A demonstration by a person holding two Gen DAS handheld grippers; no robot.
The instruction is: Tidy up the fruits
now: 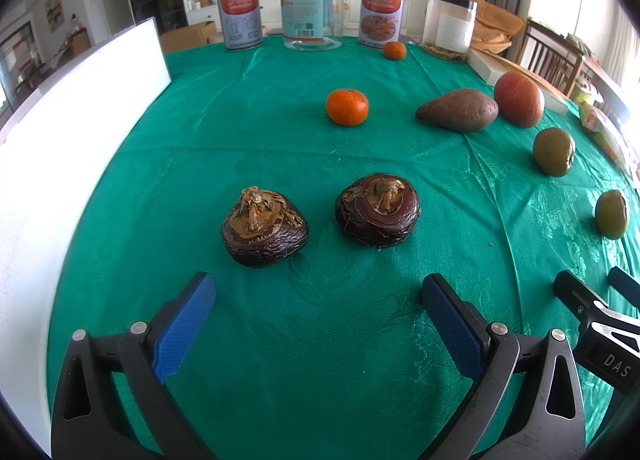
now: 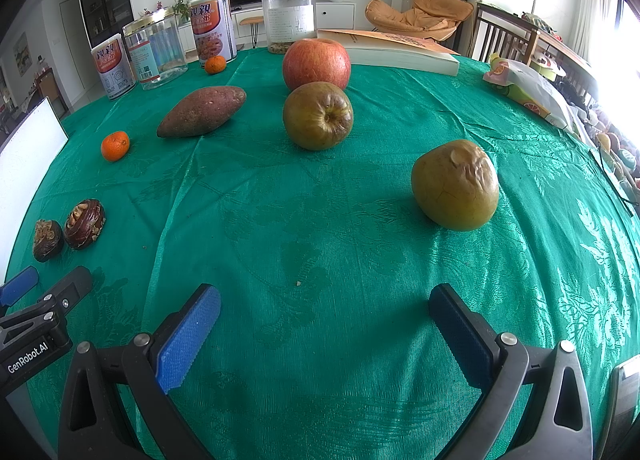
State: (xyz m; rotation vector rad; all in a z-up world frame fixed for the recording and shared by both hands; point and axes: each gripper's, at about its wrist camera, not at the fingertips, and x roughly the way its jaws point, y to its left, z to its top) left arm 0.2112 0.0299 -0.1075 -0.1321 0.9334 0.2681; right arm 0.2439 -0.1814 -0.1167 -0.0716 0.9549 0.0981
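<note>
Two dark brown water chestnuts (image 1: 265,227) (image 1: 377,209) lie side by side just ahead of my left gripper (image 1: 318,292), which is open and holds nothing. Farther off sit an orange mandarin (image 1: 347,107), a second mandarin (image 1: 395,50), a sweet potato (image 1: 457,110), a red apple (image 1: 519,99) and two green-brown wrinkled fruits (image 1: 554,151) (image 1: 612,214). My right gripper (image 2: 324,304) is open and empty; one wrinkled fruit (image 2: 455,185) lies ahead to its right, another (image 2: 318,115) farther ahead in front of the red apple (image 2: 316,63).
The green tablecloth (image 1: 248,132) covers the table. Two printed cans (image 1: 239,12) (image 1: 382,10), a clear jar (image 1: 311,8) and a black-lidded jar (image 1: 449,25) stand at the far edge. A white board (image 1: 60,132) lies along the left. A book (image 2: 400,50) and a snack bag (image 2: 528,90) lie at the right.
</note>
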